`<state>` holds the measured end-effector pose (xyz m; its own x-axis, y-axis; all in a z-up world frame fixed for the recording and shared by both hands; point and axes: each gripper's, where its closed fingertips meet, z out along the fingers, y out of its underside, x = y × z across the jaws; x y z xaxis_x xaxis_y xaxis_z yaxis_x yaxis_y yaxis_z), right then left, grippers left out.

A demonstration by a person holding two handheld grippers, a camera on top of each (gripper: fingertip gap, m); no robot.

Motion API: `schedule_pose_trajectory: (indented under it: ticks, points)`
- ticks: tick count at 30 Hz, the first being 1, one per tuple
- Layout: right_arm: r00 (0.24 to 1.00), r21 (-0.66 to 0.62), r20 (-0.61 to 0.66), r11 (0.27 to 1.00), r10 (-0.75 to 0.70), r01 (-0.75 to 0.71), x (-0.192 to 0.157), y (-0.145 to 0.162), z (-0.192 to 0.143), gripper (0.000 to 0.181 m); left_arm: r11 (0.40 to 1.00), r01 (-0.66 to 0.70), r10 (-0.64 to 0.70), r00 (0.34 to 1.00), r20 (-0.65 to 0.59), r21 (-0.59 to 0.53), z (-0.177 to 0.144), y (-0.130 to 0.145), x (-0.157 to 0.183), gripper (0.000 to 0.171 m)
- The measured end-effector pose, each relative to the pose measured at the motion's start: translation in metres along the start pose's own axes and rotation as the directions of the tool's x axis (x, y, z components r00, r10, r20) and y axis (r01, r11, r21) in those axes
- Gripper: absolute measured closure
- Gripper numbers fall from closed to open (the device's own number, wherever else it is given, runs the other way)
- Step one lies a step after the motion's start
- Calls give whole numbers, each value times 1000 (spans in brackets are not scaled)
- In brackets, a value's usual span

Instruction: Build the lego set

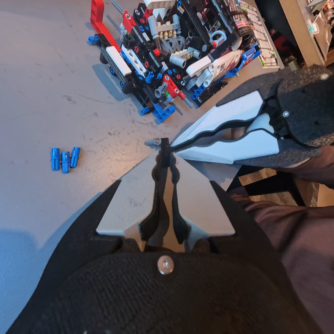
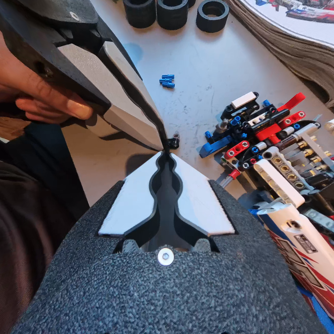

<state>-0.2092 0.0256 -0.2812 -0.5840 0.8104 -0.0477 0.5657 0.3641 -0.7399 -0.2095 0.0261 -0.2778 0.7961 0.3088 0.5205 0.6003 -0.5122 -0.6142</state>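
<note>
Left wrist view | both grippers (image 1: 164, 156) (image 2: 165, 153) pinch black piece (image 1: 164, 150) | blue pins (image 1: 65, 160), model (image 1: 171, 54) apart

Hidden, cropped and unclear parts at the gripper tips and frame edges.
Small black piece (image 1: 164, 151) half buried between left gripper (image 1: 165, 159) tips; cannot tell which tips truly bear it. Grey connector (image 1: 153, 141) on it blurred in left wrist view, tiny in right. Lego model (image 1: 180, 54) cut off at top edge, and by right edge in right wrist view. Black tyres (image 2: 173, 14) cropped at top. Booklet (image 2: 289, 21) cropped upper right.
</note>
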Motion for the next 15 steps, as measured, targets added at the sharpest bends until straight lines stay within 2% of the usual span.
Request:
schedule_pose_trajectory:
  ticks: [3,7,9,12,15]
  points:
    - [1000,6,5,1000,10,-10,1,-1,0,180,998,-62,62,997,43,10,-1,-1,-1,166]
    - [988,-14,104,993,117,-116,0,0,0,179,983,-183,182,976,118,-4,-1,-1,-4,166]
    - [955,-43,207,977,213,-209,-2,1,-1,178,971,-239,239,962,136,-17,-1,0,-3,166]
    - [867,-135,354,937,350,-323,-8,3,-6,178,926,-374,379,910,172,-60,-1,3,-1,166]
    - [852,-177,372,929,369,-325,-10,6,-9,179,884,-459,467,865,184,-84,-1,5,2,166]
